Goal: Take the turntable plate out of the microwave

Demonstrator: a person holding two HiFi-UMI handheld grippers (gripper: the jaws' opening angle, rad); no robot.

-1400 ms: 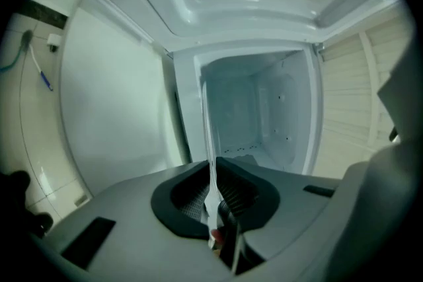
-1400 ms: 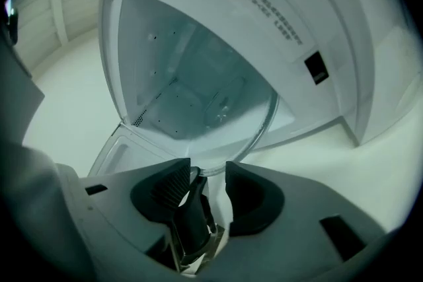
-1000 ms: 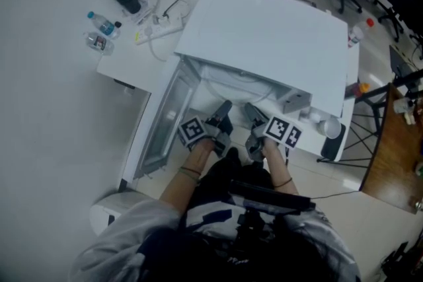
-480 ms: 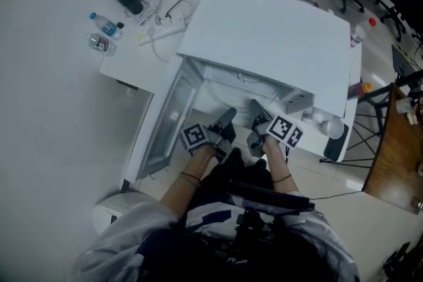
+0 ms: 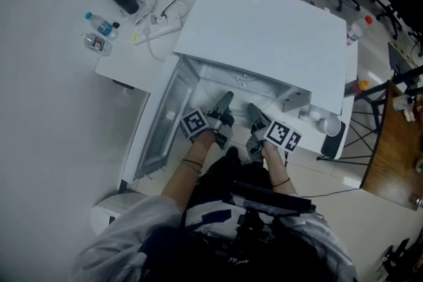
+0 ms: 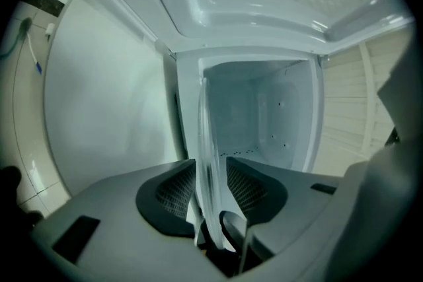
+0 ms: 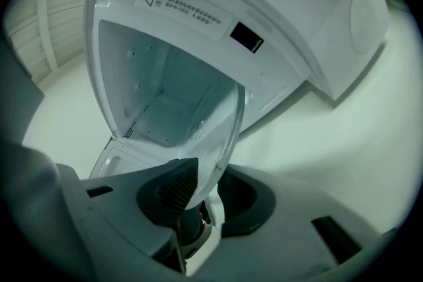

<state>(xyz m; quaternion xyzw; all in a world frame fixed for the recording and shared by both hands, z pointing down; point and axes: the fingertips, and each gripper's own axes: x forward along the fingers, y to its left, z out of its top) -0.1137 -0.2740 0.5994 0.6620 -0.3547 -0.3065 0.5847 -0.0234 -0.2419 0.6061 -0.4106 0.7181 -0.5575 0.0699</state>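
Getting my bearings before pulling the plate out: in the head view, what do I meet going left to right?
water bottles → power strip → microwave → red-capped bottle

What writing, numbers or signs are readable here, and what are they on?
No words are readable.
Warning triangle: on the label above the microwave opening; the print beside it is too blurred.
Print on the bottle: too small to read.
On the marker cubes: square patterns, no words.
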